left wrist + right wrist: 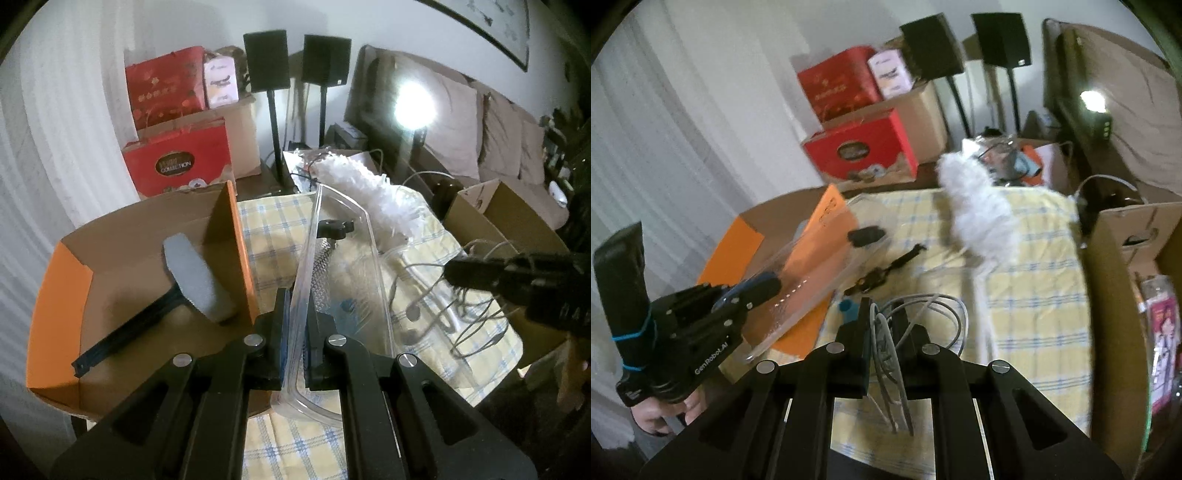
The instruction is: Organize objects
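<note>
My left gripper (297,306) is shut on the near wall of a clear plastic container (354,280), which is tilted over the checked tablecloth (273,229). Inside it lies a metal mesh tool with a black knob (334,229). From the right wrist view, the left gripper (764,288) holds the container (812,280) beside the orange box. My right gripper (884,314) is shut on a coil of grey cable (934,306) just above the cloth. In the left wrist view the right gripper (454,273) comes in from the right with the cable (436,317) hanging from it.
An orange cardboard box (55,295) at the left holds a grey-headed brush (195,280). A white fluffy duster (979,206) and a small black strap (886,273) lie on the cloth. A brown carton (1115,277) stands at the right. Red gift boxes (177,166) and speakers (266,61) stand behind.
</note>
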`<state>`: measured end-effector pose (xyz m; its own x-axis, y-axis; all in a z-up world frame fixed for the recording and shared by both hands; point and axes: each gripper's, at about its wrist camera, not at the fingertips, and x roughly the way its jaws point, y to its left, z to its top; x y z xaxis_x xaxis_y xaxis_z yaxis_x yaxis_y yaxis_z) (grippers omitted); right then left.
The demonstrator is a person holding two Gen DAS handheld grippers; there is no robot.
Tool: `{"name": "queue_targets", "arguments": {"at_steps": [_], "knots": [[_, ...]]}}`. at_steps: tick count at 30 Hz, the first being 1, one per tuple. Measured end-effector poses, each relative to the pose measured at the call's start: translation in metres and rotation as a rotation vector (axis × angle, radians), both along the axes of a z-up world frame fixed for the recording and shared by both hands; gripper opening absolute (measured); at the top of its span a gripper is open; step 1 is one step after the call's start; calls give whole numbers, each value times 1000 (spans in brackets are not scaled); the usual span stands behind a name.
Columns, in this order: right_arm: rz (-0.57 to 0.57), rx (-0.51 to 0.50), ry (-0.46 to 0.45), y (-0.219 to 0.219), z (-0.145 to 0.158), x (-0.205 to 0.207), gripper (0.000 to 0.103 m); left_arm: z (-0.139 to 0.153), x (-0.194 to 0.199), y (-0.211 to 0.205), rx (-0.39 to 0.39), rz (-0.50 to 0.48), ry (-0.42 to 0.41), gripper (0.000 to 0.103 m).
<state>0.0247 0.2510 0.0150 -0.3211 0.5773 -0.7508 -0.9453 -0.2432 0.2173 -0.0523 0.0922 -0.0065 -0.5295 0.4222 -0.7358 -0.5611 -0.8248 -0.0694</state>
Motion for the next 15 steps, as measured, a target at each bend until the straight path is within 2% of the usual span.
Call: {"name": "queue_targets", "arguments": {"at_steps": [6,11,15], "knots": [[71,-3,-26,3,-7,-26,9,2,-3,-9,15,16,-4,5],[68,-36,-17,7,-21,-25,9,1,-2,-10,19,9,-8,5],[70,-23,-23,4,-16,-23,9,-2,1,-3,-9,0,5,5]]}}
